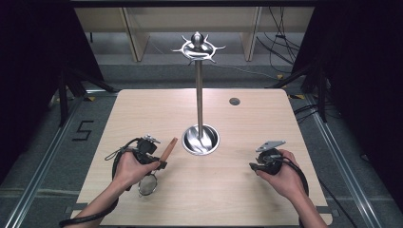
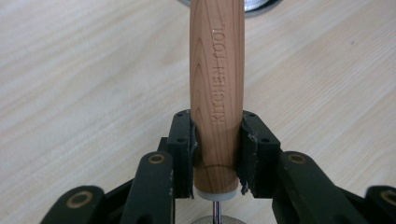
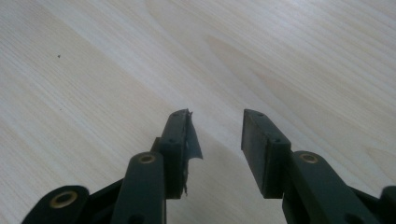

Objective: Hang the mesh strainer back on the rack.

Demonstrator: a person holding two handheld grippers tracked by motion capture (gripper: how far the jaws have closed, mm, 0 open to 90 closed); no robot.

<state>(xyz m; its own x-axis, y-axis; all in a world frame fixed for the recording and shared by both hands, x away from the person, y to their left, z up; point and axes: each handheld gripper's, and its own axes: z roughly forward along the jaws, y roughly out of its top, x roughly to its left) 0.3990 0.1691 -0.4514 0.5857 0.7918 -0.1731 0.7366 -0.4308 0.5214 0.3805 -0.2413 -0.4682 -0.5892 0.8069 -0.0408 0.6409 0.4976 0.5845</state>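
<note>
Two grippers over the desk [image 1: 266,114]: left gripper [image 2: 217,156] fingers clamp the strainer [image 1: 148,184] by its wooden handle [image 2: 215,93] near the front-left edge; light, rigid, mesh easily dented, so the handle likely suits gripping; right gripper [image 3: 217,140] fingers gape, empty

One bench [image 1: 142,109] is carrying everything. One metal stand [image 1: 199,95] is rising from it, made up of one pole, one round dish at the foot and one ring of hooks at the top; the hooks are too small to be counted. One strainer [image 1: 148,183] is lying near the front, showing one wooden handle [image 2: 217,70] stamped with two words and one mesh bowl. Two grippers are showing, the left gripper [image 2: 217,154] and the right gripper [image 3: 217,149], each with two jaws. One dark round hole [image 1: 234,101] is sitting in the bench top.
</note>
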